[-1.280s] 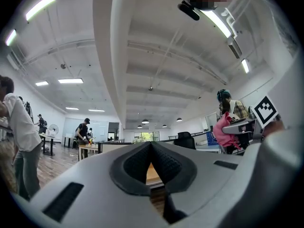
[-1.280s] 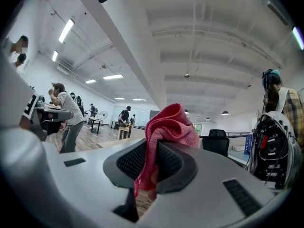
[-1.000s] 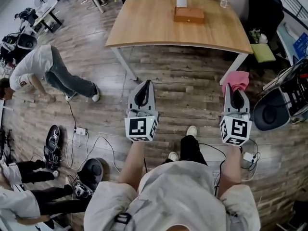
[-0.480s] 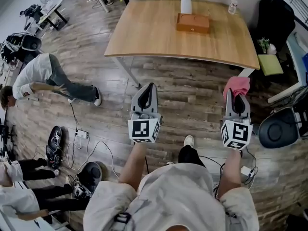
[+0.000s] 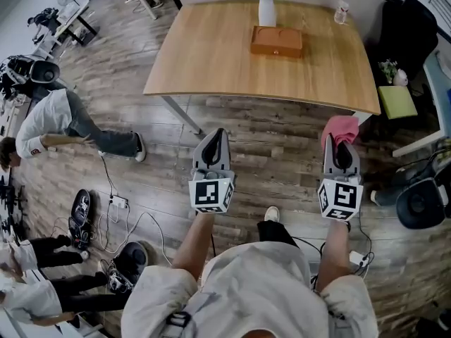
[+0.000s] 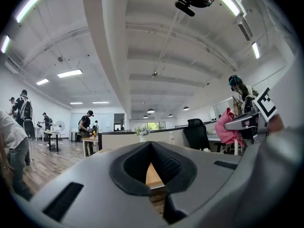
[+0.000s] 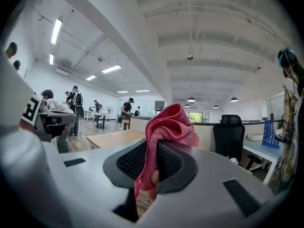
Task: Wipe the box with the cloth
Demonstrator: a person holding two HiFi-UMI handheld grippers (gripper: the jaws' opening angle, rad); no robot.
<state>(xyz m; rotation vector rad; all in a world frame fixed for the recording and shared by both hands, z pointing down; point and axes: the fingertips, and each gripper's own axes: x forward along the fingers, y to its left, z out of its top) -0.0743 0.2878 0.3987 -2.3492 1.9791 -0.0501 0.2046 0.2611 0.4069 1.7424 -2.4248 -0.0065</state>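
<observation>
box (image 5: 276, 41) sits far ahead of you, on the far half of the table (image 5: 204, 62), well apart from both tools. its long axis runs left to right, so a long side faces you. it lies about midway between the lines of the two tools, and neither looks clearly nearer.

your right tool (image 5: 340, 153) is clamped on the pink cloth (image 5: 341, 127), which bunches up above the jaws and hangs down between them. your left tool (image 5: 211, 148) has its jaws closed at the tips with nothing between them. both tools point forward over the wooden floor (image 5: 282, 136), short of the table's near edge, so the reach has to go forward and a little left for the cloth hand.

a white vase (image 5: 266, 9) stands just beyond the box, and a bottle (image 5: 342, 9) is near the far right corner. a wipe pushed away from you could knock the vase. the rest of the tabletop looks bare.

around you, a person (image 5: 49, 118) bends down at the left, and cables (image 5: 134, 217) trail on the floor near your feet.
</observation>
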